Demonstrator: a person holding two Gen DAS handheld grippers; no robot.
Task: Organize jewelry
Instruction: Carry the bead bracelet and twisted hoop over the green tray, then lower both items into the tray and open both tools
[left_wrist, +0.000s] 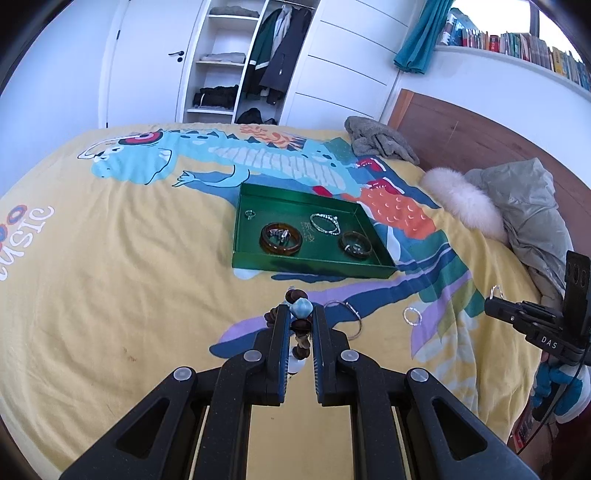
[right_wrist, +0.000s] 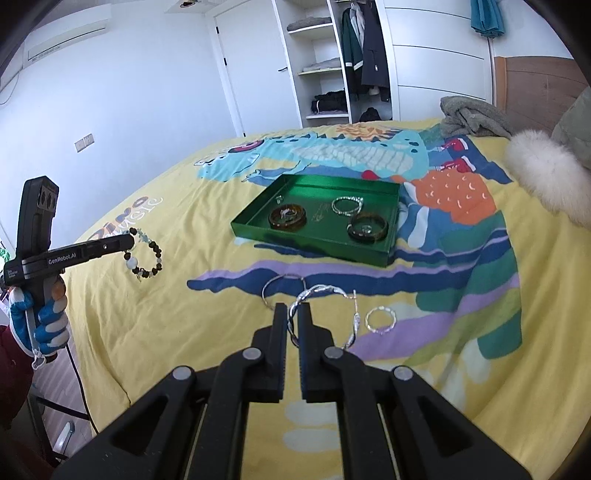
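A green tray (left_wrist: 314, 265) (right_wrist: 308, 242) lies on the bed and holds two brown bangles (left_wrist: 280, 239) (right_wrist: 367, 226), a silver bracelet (left_wrist: 325, 222) (right_wrist: 345, 204) and a small ring (left_wrist: 250, 214). My left gripper (left_wrist: 300, 312) is shut on a dark beaded bracelet (left_wrist: 300, 308) (right_wrist: 146, 254) and holds it above the bed, left of the tray. My right gripper (right_wrist: 292, 310) is shut on a twisted silver bangle (right_wrist: 325, 291), near the tray's front. A thin silver hoop (left_wrist: 347, 317) (right_wrist: 282, 290) and a small silver ring (left_wrist: 412, 316) (right_wrist: 380, 319) lie on the bedspread.
The bed has a yellow dinosaur bedspread (left_wrist: 110, 277). A grey cloth (left_wrist: 380, 140), a fur-trimmed jacket (left_wrist: 517, 206) and a wooden headboard (left_wrist: 461, 133) are at the far right. An open wardrobe (left_wrist: 240, 59) stands behind the bed.
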